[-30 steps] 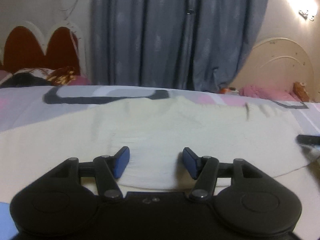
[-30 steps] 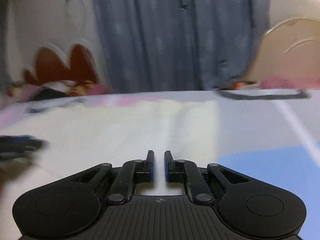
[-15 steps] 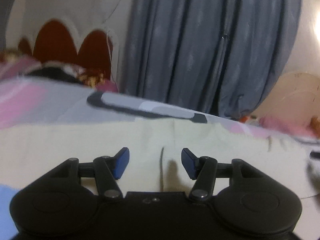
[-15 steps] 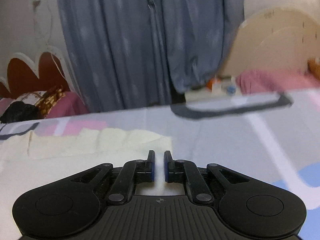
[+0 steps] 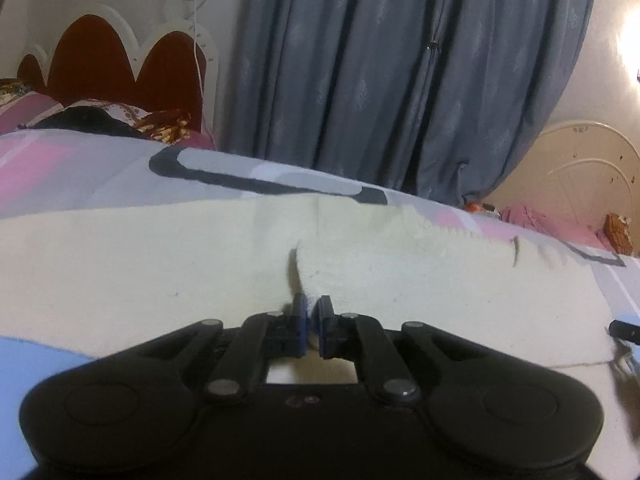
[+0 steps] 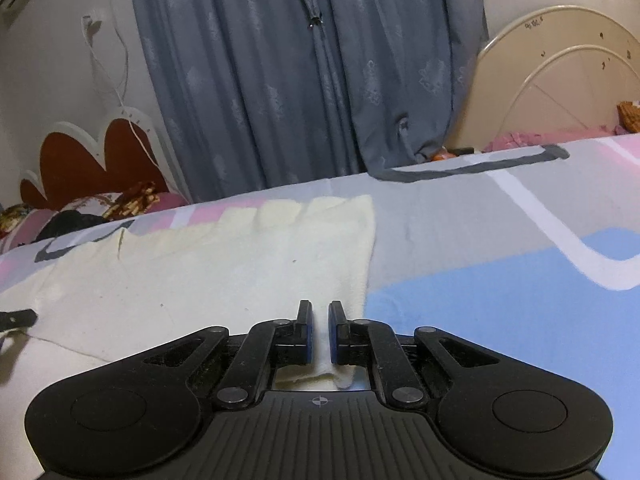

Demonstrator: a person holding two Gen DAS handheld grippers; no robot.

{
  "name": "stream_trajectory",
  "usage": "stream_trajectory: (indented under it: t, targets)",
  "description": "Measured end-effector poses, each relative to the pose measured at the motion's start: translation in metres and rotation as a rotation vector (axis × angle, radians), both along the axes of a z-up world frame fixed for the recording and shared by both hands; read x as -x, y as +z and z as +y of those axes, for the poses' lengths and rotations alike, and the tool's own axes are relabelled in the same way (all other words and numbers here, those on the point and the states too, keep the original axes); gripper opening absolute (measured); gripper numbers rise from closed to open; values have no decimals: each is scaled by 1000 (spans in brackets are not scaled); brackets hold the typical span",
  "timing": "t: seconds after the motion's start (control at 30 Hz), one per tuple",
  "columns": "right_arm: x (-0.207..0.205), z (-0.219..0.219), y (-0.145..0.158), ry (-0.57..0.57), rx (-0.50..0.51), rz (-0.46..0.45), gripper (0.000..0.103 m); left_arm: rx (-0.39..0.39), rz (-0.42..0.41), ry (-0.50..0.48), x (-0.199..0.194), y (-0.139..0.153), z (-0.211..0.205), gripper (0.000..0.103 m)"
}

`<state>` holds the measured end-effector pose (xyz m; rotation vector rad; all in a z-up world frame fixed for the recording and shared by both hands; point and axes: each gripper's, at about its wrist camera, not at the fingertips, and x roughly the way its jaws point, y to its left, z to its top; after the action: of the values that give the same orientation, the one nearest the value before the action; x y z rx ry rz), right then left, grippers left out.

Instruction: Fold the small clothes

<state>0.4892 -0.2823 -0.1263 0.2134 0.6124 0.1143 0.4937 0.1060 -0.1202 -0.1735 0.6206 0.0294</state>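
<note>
We see our left gripper [image 5: 312, 312] with jaws pinched on a raised fold of the cream cloth [image 5: 400, 272], which lies spread across the patterned bed [image 5: 80, 168].

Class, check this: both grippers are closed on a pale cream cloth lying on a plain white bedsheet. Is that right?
Not quite. Left gripper and right gripper do pinch the cream cloth, but the bedsheet is patterned grey, pink and blue, as the right wrist view shows.

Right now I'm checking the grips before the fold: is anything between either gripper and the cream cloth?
Nothing visible. The left gripper is pinched on a raised fold of the cream cloth, and the right gripper is clamped on its near edge.
</note>
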Motion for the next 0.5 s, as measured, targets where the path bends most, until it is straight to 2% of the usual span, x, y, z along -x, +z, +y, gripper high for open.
stream_trajectory:
  t: [0.1,0.17,0.2,0.23,0.3,0.37,0.43,0.5]
  targets:
    - [4,-1,-4,16,14,13,7,1,-1,4,3,-3,1,5]
    - [5,-1,-8,25,25,7,7,15,1,9,3,-2,4,9]
    - [5,-1,-7,26,28,10,7,12,-1,16,4,0,6,18]
    - [7,-2,-5,20,29,7,7,-5,-18,48,7,5,7,33]
    - [12,-3,5,18,-4,-46,8,-42,-104,76,12,17,3,49]
    - [7,4,11,35,-8,-78,8,-66,-134,9,4,25,-16,52]
    - [-12,15,14,48,1,-56,8,-77,-98,-81,-14,25,-39,54]
    - [-33,28,13,62,8,-53,8,-105,-103,-137,-27,20,-60,58]
